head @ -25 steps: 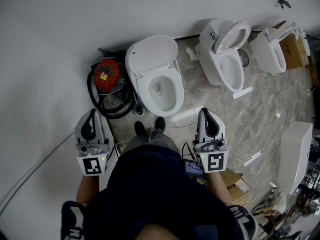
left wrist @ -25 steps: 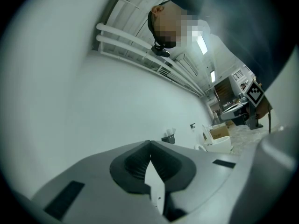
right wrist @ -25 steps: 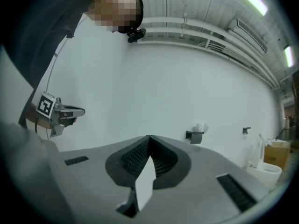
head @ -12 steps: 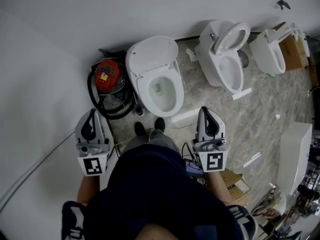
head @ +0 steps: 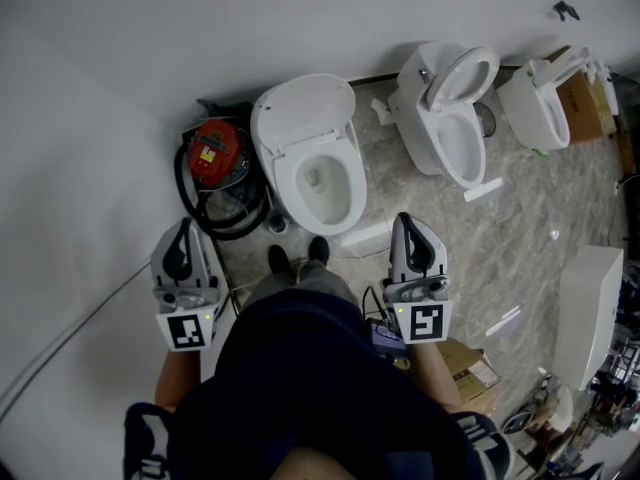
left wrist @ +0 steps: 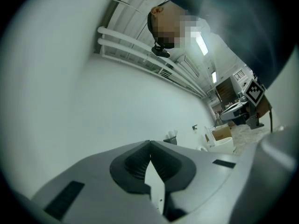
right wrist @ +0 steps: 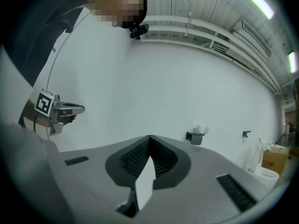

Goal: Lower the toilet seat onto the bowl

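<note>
Left gripper point(head: 185, 225) was held low at the person's left side, well short of the toilet. In its own view point(left wrist: 150, 143) the jaws were seen pressed together, with nothing between them.

A red canister point(head: 214, 152) with a black hose point(head: 240, 230) was noted on the floor point(head: 520, 228) near the far wall point(head: 150, 28), just left of the bowl point(head: 322, 183).

The toilet seat point(head: 305, 111) was found raised behind the bowl at the floor's far edge, leaned back toward the wall. A separate lid could not be told apart from it. Its long axis ran from the hinge at the bowl's rear up to the free rim, with the underside turned toward the person. It was judged stiff moulded plastic, light, smooth, and likely slippery under closed tips; a slam was expected if it were released early. It would best be taken at the free top rim, farthest from the hinge, and guided all the way down.

Right gripper point(head: 403, 220) was held at the right side, likewise clear of the seat, with its jaws closed tight and empty point(right wrist: 150, 136).

A second toilet point(head: 450, 118) and a third toilet point(head: 538, 100) were recorded further right along the same wall.
</note>
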{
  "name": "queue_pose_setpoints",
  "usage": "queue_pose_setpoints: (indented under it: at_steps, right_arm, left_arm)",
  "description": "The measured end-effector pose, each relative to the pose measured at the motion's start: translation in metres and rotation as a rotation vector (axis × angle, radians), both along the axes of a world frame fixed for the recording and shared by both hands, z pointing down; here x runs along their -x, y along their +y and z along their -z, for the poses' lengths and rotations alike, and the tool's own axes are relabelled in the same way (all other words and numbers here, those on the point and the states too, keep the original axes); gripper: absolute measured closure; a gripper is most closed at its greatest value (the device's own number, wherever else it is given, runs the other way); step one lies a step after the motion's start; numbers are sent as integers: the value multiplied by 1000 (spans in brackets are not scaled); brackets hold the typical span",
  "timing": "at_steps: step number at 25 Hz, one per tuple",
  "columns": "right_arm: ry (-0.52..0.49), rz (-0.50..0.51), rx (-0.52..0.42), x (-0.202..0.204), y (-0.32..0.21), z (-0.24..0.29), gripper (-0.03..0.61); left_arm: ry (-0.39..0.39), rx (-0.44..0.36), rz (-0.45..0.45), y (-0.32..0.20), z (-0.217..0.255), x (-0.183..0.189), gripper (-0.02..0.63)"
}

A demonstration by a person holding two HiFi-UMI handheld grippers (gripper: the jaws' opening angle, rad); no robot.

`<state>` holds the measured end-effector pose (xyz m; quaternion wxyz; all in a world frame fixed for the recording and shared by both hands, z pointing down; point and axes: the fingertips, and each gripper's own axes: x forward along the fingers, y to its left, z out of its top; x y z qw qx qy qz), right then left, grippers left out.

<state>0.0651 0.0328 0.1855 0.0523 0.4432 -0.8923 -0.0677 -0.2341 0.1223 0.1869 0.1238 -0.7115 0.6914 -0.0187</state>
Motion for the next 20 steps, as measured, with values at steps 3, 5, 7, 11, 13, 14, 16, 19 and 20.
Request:
queue_pose_setpoints:
  at_steps: [3,5,7,11,13,14,16,19,20]
  right_arm:
    - [4,1,-3,0,0,4,558]
    - [9,5,-11,0,0,6,558]
    - [15,7,-11,0,1,6,558]
    - [23,7,-20,1,3,7,558]
    - [28,13,-21,3,2,7,558]
    - [29,17,-22,4,1,7,558]
    - [32,20,-21,5,0,8,558]
    - [28,17,-18,5,-3,9,558]
    - [27,18,-19,6,-4,9,558]
  left_arm:
    - [-4,-4,0,1,3,-1,589]
    - [-5,-6,1,1,4,-2,589]
    - [-8,-4,3,2,4,-1,589]
    - [-5,-9,3,3,4,0,589]
    - [-5,-8,4,2,4,0,589]
    - [-5,-6,3,2,4,1,589]
    - [-3,-3,3,1,4,1,589]
    - [-1,2,5,0,3,1,589]
    - [-2,4,5,0,3,2,589]
